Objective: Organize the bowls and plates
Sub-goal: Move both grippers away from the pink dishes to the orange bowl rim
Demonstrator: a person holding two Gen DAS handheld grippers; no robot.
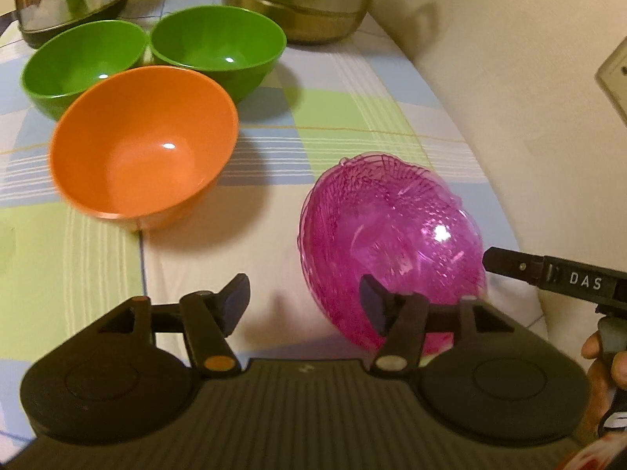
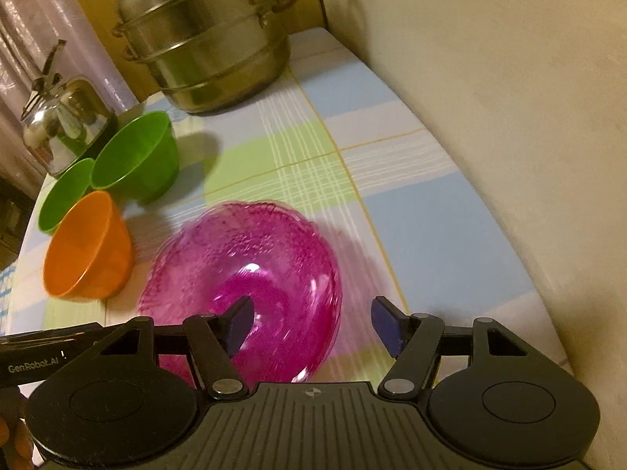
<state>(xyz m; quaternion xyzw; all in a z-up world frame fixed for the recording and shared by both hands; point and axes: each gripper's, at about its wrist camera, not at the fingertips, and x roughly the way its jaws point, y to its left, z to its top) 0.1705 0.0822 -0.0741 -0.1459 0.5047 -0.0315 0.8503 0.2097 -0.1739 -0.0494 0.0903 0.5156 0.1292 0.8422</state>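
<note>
A pink see-through bowl stack (image 1: 392,243) sits on the checked tablecloth; it also shows in the right wrist view (image 2: 243,274). An orange bowl (image 1: 145,145) stands left of it, also in the right wrist view (image 2: 86,246). Two green bowls (image 1: 217,45) (image 1: 82,62) stand behind the orange one. My left gripper (image 1: 305,301) is open; its right finger is in front of the pink bowl's near rim. My right gripper (image 2: 311,323) is open, with the pink bowl's near right rim between its fingers, left finger over the inside. It shows from the side in the left wrist view (image 1: 548,274).
A large steel steamer pot (image 2: 207,47) stands at the back of the table, a steel kettle (image 2: 66,117) at the back left behind the green bowls. A cream wall (image 2: 490,117) runs along the table's right edge. The tablecloth (image 2: 392,149) covers the table.
</note>
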